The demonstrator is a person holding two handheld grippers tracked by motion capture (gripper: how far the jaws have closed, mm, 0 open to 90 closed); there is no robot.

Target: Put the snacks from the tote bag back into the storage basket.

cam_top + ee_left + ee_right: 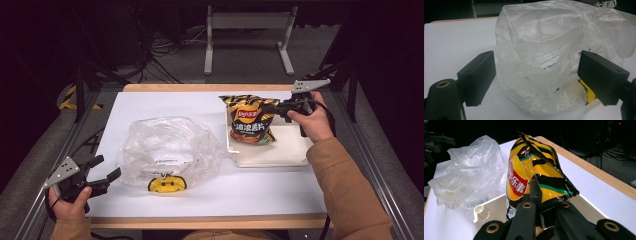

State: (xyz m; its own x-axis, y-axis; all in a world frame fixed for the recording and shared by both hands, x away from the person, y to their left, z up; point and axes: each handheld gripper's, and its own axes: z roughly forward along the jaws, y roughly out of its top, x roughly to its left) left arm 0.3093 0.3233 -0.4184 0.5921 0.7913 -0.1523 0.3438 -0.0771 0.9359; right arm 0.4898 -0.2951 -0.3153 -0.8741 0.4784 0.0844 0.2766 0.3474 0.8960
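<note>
A yellow-and-black chip bag (250,120) hangs upright, its lower end over the left part of a white tray (285,155). My right gripper (278,107) is shut on the bag's right edge; in the right gripper view the jaws (541,195) pinch the crimped side of the chip bag (534,170). A crumpled clear plastic bag (167,147) with a yellow smiley face (167,184) lies at the table's middle left. My left gripper (107,167) stands open just left of it, and the plastic bag (544,47) sits ahead of the wide-spread jaws (536,72) without touching them.
The white tabletop (165,102) has a wooden edge (200,220) at front and back. The tray's rim (480,211) shows a round corner post. Dark floor, cables and a grey metal frame (247,22) lie beyond the far edge.
</note>
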